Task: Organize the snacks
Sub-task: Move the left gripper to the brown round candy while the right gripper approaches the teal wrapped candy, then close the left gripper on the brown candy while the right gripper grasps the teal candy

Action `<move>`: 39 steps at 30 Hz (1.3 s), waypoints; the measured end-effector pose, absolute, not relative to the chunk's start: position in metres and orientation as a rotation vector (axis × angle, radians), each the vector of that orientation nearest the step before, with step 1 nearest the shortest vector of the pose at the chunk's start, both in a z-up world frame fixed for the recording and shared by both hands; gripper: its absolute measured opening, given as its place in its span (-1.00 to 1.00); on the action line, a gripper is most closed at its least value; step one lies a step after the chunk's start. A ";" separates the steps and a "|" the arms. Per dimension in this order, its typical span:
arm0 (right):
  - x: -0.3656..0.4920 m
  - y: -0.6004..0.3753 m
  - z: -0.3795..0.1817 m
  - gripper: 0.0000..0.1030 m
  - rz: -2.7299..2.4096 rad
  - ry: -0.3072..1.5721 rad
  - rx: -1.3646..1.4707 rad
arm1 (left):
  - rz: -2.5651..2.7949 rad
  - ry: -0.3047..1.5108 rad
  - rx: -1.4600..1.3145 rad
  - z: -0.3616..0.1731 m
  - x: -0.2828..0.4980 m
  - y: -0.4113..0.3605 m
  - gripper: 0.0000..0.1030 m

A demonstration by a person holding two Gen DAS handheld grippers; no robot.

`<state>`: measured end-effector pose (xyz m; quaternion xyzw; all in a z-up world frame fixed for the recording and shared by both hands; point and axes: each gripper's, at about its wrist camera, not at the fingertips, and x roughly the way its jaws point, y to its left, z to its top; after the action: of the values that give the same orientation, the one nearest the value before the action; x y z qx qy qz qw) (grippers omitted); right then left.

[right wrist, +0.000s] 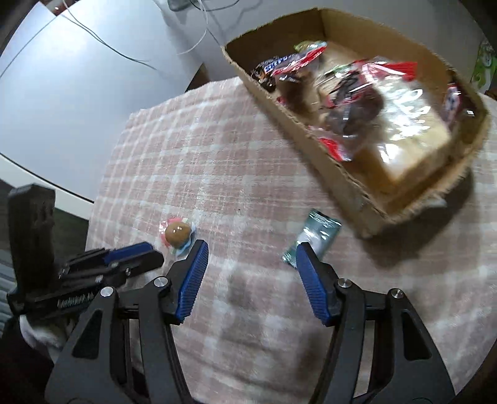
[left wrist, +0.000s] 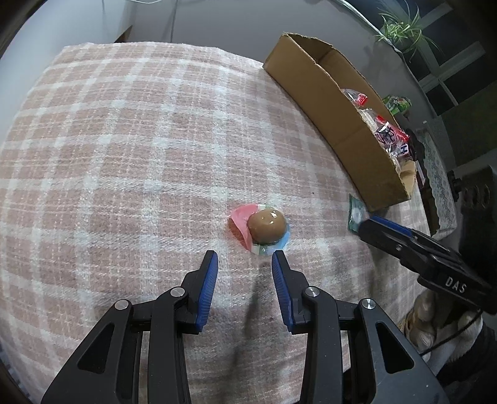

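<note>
A brown egg-shaped snack in a clear pack with pink and blue backing [left wrist: 264,228] lies on the pink checked cloth [left wrist: 124,155], just ahead of my open left gripper [left wrist: 243,259]. It also shows in the right wrist view [right wrist: 177,234]. A small teal packet [right wrist: 313,237] lies near the cardboard box [right wrist: 341,174], just ahead of my open right gripper [right wrist: 250,251], by its right finger. The box holds several wrapped snacks [right wrist: 357,102]. The left gripper shows in the right wrist view [right wrist: 146,253]. The right gripper shows in the left wrist view [left wrist: 372,223], next to the teal packet [left wrist: 354,217].
The box [left wrist: 326,102] stands at the cloth's far right side. A potted plant [left wrist: 400,28] and a green package [left wrist: 397,104] sit behind it. A white surface with cables [right wrist: 93,62] lies beyond the cloth's edge.
</note>
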<state>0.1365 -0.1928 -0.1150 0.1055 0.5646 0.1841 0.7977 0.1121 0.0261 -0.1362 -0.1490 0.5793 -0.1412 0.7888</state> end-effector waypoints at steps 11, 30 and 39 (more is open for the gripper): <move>0.153 -0.184 -0.130 -0.26 0.178 1.235 0.142 | -0.335 1.244 -0.294 -0.139 0.127 0.018 -0.33; 0.162 -0.171 -0.134 -0.26 0.063 1.208 0.151 | -0.417 1.177 -0.124 -0.132 0.134 -0.011 -0.33; 0.166 -0.140 -0.138 -0.55 0.160 1.203 -0.004 | -0.429 1.155 -0.116 -0.132 0.134 -0.011 -0.33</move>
<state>0.1662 -0.1399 -0.1381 -0.0018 0.5652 0.0752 0.8215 0.1343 -0.0114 -0.1323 -0.0543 0.5413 -0.2011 0.8147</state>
